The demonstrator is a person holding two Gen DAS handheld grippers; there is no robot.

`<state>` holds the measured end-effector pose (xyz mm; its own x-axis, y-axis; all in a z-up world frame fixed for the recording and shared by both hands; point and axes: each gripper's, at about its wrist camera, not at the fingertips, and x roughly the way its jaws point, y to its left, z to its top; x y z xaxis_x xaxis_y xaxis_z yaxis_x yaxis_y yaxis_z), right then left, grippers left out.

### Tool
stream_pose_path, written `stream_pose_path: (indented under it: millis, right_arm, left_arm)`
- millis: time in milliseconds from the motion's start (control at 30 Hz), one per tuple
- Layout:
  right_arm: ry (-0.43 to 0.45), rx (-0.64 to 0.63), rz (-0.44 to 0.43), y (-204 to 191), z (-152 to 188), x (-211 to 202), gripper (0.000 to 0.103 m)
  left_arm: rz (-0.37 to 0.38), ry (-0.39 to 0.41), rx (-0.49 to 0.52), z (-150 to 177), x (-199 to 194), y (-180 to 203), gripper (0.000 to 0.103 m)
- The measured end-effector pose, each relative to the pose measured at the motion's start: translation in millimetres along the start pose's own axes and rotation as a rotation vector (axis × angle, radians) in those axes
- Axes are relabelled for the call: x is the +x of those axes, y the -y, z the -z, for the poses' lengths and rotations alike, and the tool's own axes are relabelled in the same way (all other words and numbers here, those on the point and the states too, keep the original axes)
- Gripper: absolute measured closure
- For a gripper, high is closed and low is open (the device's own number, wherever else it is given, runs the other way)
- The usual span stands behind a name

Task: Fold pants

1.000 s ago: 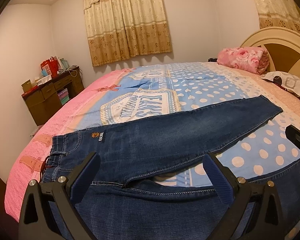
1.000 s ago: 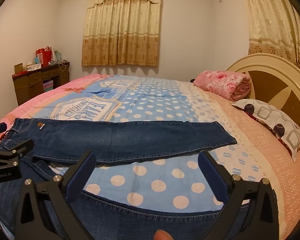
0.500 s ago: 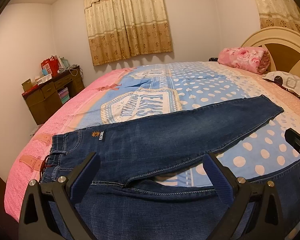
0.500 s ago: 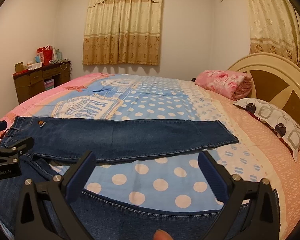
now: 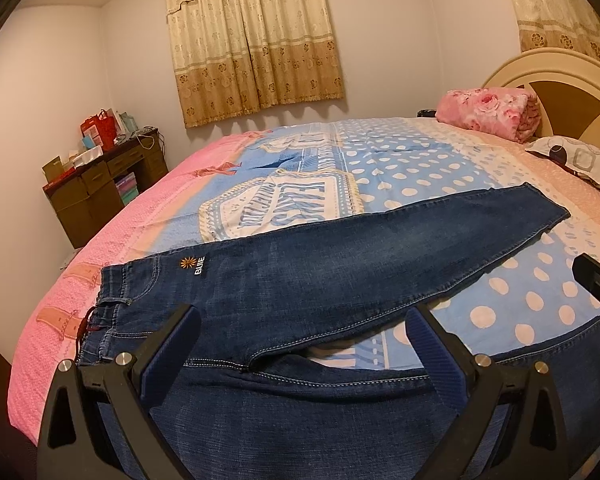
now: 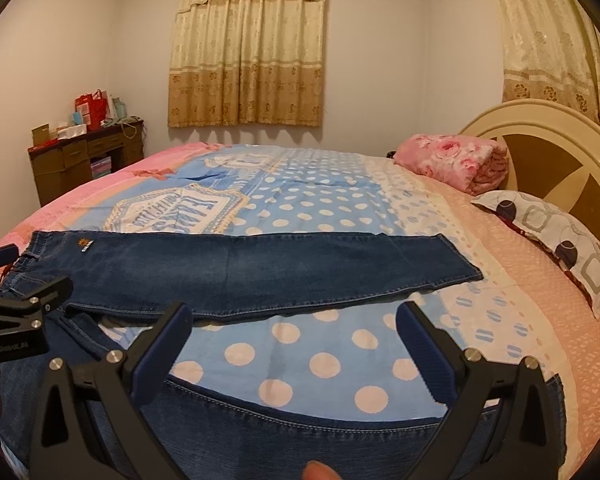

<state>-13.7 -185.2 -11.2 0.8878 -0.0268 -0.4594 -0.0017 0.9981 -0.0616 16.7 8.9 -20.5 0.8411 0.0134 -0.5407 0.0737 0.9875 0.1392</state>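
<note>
- Hovering low over the near leg of the jeans [image 5: 340,280], with both tools spread wide and gripping nothing: left gripper [image 5: 300,340] above the crotch seam, right gripper [image 6: 296,340] further along above the near leg's inner edge.
- Barely shifting from a second ago; only a slight drift of view, denim lying as before.
- Lying flat across the polka-dot bedspread [image 6: 320,200], waistband toward the pink edge, far leg stretched toward the headboard [image 6: 560,160], near leg running under the cameras, the two legs splayed with bedspread showing between.
- Reading as a pause before the first grasp: no fold yet made, likely next bringing one leg over the other.
- Sitting well clear of the work: rolled pink blanket [image 6: 452,160] and patterned pillow [image 6: 548,240] by the headboard, cluttered desk [image 5: 100,184] off the bed by the wall.
- Blocking nothing; only hazard, judged, is pinching bedspread along with denim.
</note>
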Motion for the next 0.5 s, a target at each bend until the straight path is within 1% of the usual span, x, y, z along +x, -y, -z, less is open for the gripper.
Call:
stream_pose_path:
  millis: [500]
  right_arm:
    - [-0.026,0.001,-0.007,0,4,11,0.0]
  left_arm:
    - [-0.013,-0.03,0.007,6,14,0,0.001]
